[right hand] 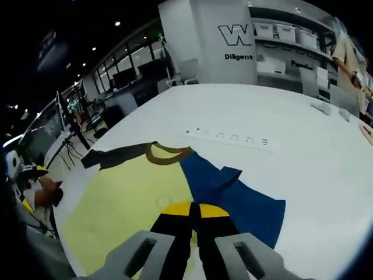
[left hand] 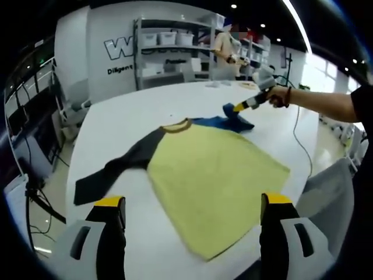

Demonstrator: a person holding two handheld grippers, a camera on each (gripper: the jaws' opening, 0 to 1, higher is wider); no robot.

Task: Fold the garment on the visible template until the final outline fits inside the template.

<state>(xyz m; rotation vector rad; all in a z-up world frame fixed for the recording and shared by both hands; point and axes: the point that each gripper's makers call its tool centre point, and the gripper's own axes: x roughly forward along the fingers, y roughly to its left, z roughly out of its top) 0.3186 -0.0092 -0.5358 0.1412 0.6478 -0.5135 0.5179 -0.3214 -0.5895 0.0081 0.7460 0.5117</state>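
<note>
1. My left gripper point(left hand: 192, 213), black with yellow tips, rises from the bottom of the left gripper view with its jaws spread wide and nothing between them.
2. Between and beyond those jaws lies the garment point(left hand: 215, 169), a pale yellow long-sleeved shirt with a brown collar, spread flat on the broad white table point(left hand: 128, 122) in the middle of the frame.
3. Its dark grey sleeve point(left hand: 116, 169) stretches toward the lower left of that view, flat on the tabletop.
4. Its blue sleeve point(left hand: 230, 122) sits bunched at the upper right of the shirt, where my right gripper point(left hand: 238, 108) meets it, held by my hand point(left hand: 280, 94).
5. In the right gripper view, my right gripper point(right hand: 195, 211) is at bottom centre with its jaws pressed together on the blue sleeve point(right hand: 233, 198), which lies folded just above the yellow tips.
6. The yellow body point(right hand: 128, 204) fills the lower left there; the brown collar point(right hand: 166, 154) lies at centre.
7. A white power strip point(right hand: 230, 139) rests on the table beyond the shirt.
8. Grey shelving with white bins point(left hand: 169, 46) stands at the top of the left gripper view.
</note>
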